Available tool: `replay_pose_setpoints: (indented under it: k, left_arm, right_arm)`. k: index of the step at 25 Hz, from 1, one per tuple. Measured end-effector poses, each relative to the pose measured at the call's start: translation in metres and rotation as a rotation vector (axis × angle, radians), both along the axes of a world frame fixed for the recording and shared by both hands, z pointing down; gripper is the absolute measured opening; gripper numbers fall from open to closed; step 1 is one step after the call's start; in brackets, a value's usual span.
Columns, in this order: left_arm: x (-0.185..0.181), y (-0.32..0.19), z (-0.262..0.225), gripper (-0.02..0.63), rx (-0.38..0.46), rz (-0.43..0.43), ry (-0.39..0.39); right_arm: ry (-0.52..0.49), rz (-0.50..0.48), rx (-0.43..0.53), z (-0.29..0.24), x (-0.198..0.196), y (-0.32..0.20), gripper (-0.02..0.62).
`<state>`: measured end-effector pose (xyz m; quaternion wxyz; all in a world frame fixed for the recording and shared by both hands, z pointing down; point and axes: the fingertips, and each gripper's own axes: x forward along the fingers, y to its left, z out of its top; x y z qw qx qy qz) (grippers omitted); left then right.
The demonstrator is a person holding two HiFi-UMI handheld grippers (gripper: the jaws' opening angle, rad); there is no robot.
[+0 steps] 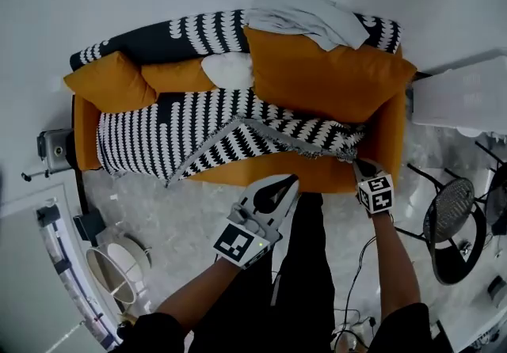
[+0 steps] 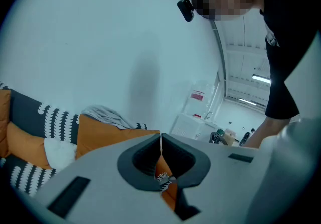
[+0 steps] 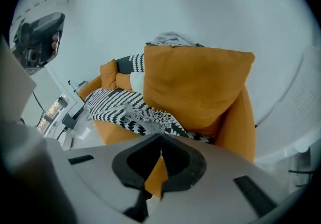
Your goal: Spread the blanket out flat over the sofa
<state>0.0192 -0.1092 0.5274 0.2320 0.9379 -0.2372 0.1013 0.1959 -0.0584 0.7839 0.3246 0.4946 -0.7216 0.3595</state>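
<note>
Orange fabric sofa (image 1: pixel 317 173), seen steeply from above, long side running left–right. It bears everything else.

Black-and-white zigzag-patterned blanket (image 1: pixel 158 134) lies on the seat, long axis along the sofa's length. Left part lies fairly flat. Near the middle a triangular flap is folded back, and its fringed edge slants toward the right front corner. At the lower left, a point of the cloth hangs over the seat front. Right part rumpled, tucked under the cushion there.

Black cover with white scallop rows (image 1: pixel 198 35) is draped on the backrest. Cannot tell whether it is one piece with the blanket.

Large square orange cushion (image 1: pixel 325 74) leans at the right end. Crumpled grey cloth (image 1: pixel 305 17) lies on top behind it. Two smaller orange cushions (image 1: pixel 111 82) sit at the left, with a white fluffy pillow (image 1: pixel 228 70) between them and the large one.

Left gripper (image 1: pixel 287 184) hangs over the sofa's front edge, apart from the fringe. In its own view the jaws meet at the tips, nothing pinched.

Right gripper (image 1: pixel 356 163) sits at the right front corner, tips just beside the blanket's rumpled end. Jaws are pressed together in its own view, and no cloth is seen between them.
</note>
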Motion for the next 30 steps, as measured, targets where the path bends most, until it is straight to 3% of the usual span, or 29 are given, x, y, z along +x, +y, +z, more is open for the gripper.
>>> replay_pose_setpoints:
  k: [7,12,20,25,30]
  left_arm:
    - [0.001,0.048,-0.018,0.017,0.019,0.126,0.012]
    - [0.017,0.093,-0.036,0.017,0.006,0.179,0.015]
    - [0.058,0.162,-0.027,0.017,-0.006,0.115,-0.003]
    - [0.075,0.206,-0.007,0.017,-0.046,0.082,-0.022]
    - [0.085,0.235,0.009,0.017,-0.063,0.099,-0.044]
  right_arm:
    - [0.064,0.153,0.009,-0.036,0.018,0.080,0.040]
    - [0.078,0.211,-0.070,-0.030,0.026,0.156,0.040]
    - [0.077,0.200,-0.125,0.014,0.066,0.229,0.038]
    - [0.115,0.028,-0.162,0.049,0.071,0.270,0.040]
    - [0.100,0.022,-0.193,0.078,0.067,0.299,0.040]
